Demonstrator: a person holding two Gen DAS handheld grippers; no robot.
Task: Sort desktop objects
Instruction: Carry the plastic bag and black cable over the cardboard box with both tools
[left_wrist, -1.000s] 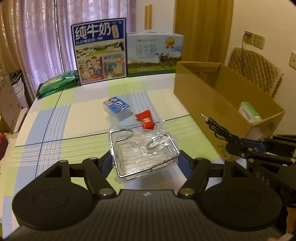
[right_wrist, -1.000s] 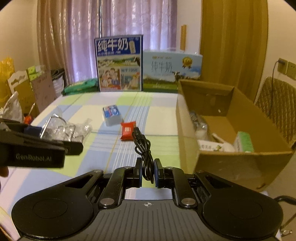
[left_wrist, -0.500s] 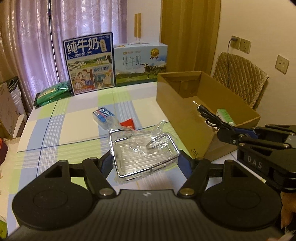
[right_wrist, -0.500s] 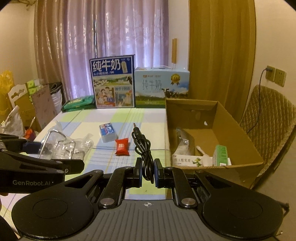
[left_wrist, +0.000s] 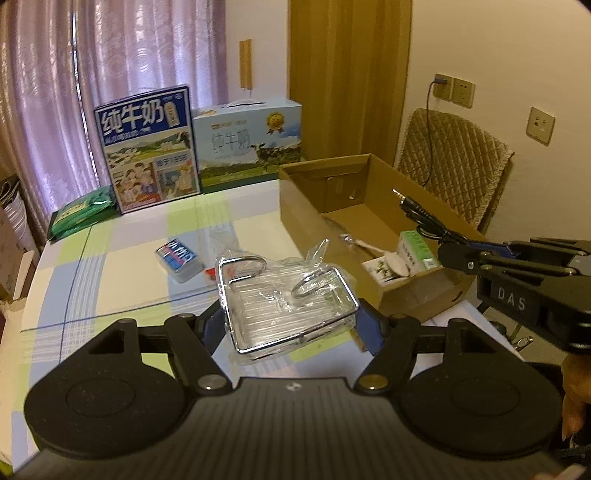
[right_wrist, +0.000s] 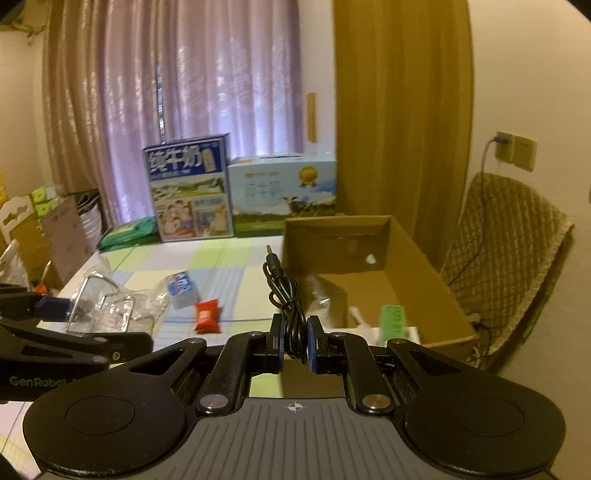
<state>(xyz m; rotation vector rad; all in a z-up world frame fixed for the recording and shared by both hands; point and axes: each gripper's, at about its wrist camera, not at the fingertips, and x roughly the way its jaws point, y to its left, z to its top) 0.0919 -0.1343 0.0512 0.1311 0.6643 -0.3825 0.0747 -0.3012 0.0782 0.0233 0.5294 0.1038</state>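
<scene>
Both grippers (loads clamped) risen, now nearer cardboard box (left_wrist: 373, 221).

A home: curtains (left_wrist: 147, 55), padded chair (left_wrist: 454, 162), checked table (left_wrist: 122, 266)

Table (left_wrist: 110, 258): cardboard box (left_wrist: 303, 206) at right edge, cartons (left_wrist: 413, 247) inside its near end. Two milk cases (left_wrist: 147, 147) at far edge, side by side. Card pack (left_wrist: 179, 254) mid-table; snack packet (right_wrist: 207, 315) just near-right of it.

Glossy chrome wire rack (left_wrist: 288, 302) in crinkly clear plastic; matt cardboard box (left_wrist: 373, 221).
</scene>
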